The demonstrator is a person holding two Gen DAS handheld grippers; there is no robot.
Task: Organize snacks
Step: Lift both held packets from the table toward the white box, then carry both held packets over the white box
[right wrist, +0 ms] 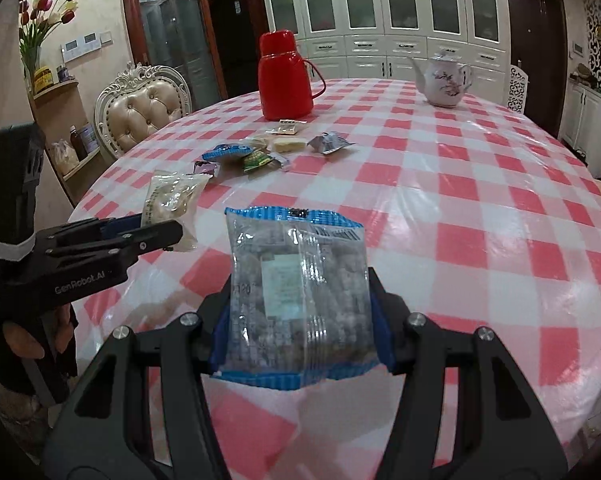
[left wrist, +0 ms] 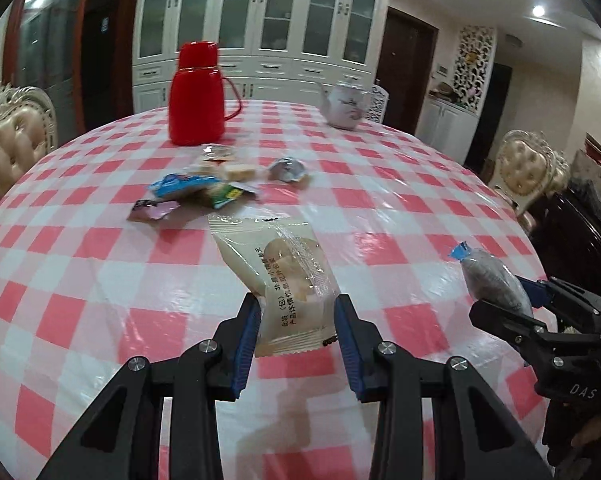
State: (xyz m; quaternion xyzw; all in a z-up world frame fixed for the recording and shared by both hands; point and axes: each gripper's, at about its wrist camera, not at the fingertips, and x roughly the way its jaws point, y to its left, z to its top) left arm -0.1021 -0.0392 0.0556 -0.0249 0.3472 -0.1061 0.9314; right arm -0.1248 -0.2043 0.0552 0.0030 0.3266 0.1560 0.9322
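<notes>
Between your left gripper's (left wrist: 296, 322) fingers sits the cream biscuit packet (left wrist: 278, 276), clamped; your right gripper (right wrist: 300, 320) clamps the blue-edged packet (right wrist: 298, 292). Carry both ahead to the snack pile (left wrist: 198, 190), and release gently beside it.

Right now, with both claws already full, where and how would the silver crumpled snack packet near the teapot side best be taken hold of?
The silver packet lies apart from the snack pile, so come from its open right side. Pinch the raised, crumpled middle rather than the flat sealed edge. One claw would likely have to drop its load first.
</notes>
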